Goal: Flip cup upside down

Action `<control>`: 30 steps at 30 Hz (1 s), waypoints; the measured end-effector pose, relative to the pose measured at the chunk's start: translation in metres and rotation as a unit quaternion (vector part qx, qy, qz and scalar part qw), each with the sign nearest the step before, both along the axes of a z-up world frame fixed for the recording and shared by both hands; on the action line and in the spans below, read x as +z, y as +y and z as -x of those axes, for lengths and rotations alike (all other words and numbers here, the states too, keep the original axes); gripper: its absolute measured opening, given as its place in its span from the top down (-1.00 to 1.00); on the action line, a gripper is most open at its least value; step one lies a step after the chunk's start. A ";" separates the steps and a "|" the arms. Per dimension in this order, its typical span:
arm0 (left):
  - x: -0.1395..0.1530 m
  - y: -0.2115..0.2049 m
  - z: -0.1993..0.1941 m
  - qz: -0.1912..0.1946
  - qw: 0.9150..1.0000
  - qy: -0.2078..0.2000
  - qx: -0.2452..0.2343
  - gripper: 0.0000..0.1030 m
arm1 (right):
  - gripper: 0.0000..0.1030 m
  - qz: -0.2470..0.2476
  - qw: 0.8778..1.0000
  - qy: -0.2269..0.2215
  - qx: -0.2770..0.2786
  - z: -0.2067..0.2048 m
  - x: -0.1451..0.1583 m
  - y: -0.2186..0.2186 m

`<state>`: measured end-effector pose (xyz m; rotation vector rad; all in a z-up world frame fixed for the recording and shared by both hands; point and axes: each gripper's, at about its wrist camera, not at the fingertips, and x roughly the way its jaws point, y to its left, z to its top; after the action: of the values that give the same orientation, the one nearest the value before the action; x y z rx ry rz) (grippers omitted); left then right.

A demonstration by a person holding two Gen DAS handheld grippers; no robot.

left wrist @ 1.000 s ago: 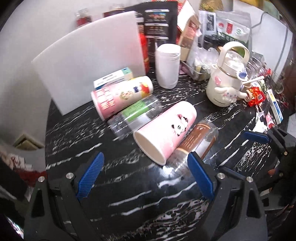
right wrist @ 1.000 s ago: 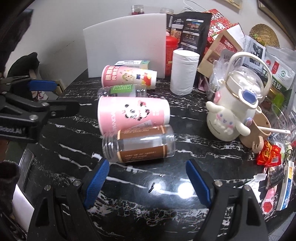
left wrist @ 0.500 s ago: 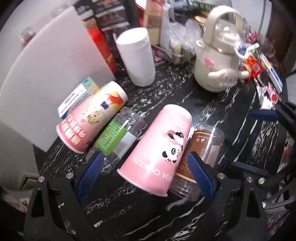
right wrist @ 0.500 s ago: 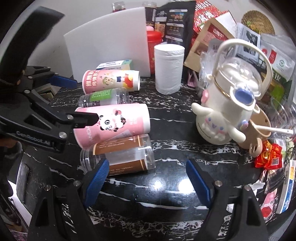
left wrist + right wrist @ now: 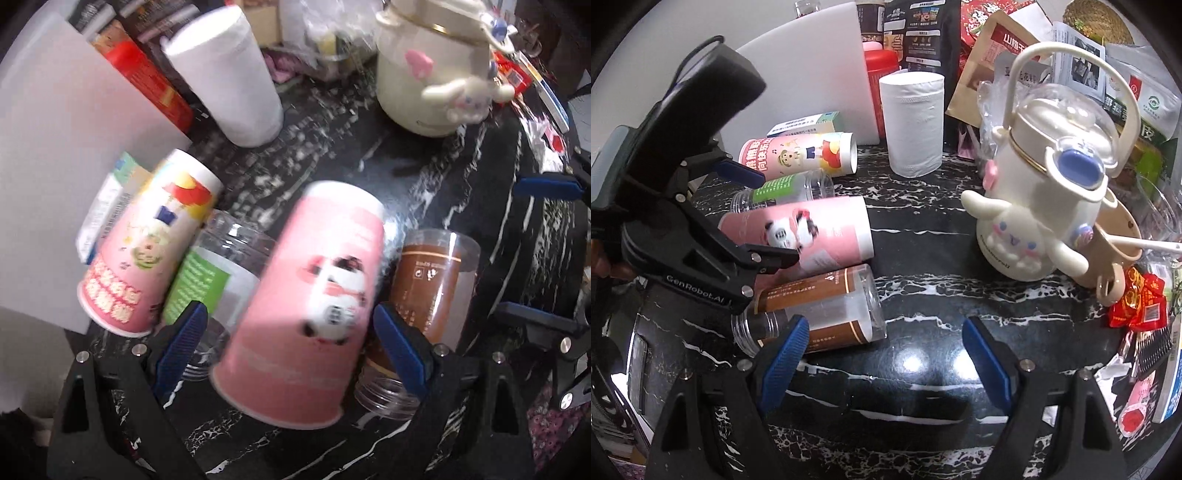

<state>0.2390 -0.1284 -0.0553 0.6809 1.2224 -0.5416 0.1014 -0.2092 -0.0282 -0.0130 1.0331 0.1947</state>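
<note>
A pink paper cup with a panda print (image 5: 310,295) lies on its side on the black marble table (image 5: 517,236), mouth toward the left gripper. My left gripper (image 5: 291,343) is open, its blue pads on either side of the cup near the rim, not closed on it. In the right wrist view the same cup (image 5: 812,232) lies left of centre with the left gripper (image 5: 753,218) around its mouth end. My right gripper (image 5: 882,358) is open and empty, low over the table beside a brown-labelled clear cup (image 5: 820,306).
A second pink printed cup (image 5: 151,243) and a green-labelled clear bottle (image 5: 214,273) lie left of the panda cup, the brown-labelled clear cup (image 5: 424,288) right of it. A paper roll (image 5: 912,122), a white board (image 5: 812,77), a cream kettle (image 5: 1045,192) and packets crowd the back and right.
My left gripper has moved forward and down onto the panda cup, so its pads now straddle the cup. The right gripper has shifted slightly closer to the brown cup.
</note>
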 end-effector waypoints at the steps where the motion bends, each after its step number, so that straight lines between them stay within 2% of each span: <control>1: -0.006 -0.001 -0.002 -0.005 1.000 0.013 -0.006 -0.77 | -0.66 0.000 1.000 0.001 0.000 -0.001 -0.001 0.000; 5: -0.023 -0.005 -0.007 -0.029 0.999 0.024 -0.011 -0.76 | -0.66 -0.005 1.000 0.003 0.000 -0.004 -0.002 -0.002; 10: -0.037 -0.004 -0.011 -0.030 0.999 0.044 -0.010 -0.63 | -0.66 -0.006 1.000 0.008 -0.002 -0.006 -0.005 -0.003; 13: -0.045 -0.004 -0.010 -0.036 0.999 0.039 -0.010 -0.60 | -0.66 -0.005 1.000 0.011 -0.003 -0.007 -0.008 -0.004; 17: -0.047 0.000 -0.013 -0.020 0.999 0.041 0.011 -0.57 | -0.66 -0.005 1.000 0.012 -0.006 -0.008 -0.010 -0.006; 23: -0.036 0.019 -0.016 -0.010 0.998 0.042 0.049 -0.56 | -0.66 -0.014 1.000 0.014 -0.010 -0.007 -0.013 -0.009; 30: -0.009 0.031 0.005 -0.004 0.996 0.035 0.079 -0.56 | -0.66 -0.024 1.000 0.013 -0.007 0.000 -0.014 -0.011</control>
<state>0.2338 -0.0974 -0.0645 0.5717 1.3314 -0.4319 0.1012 -0.2202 -0.0425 0.0414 1.0545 0.2073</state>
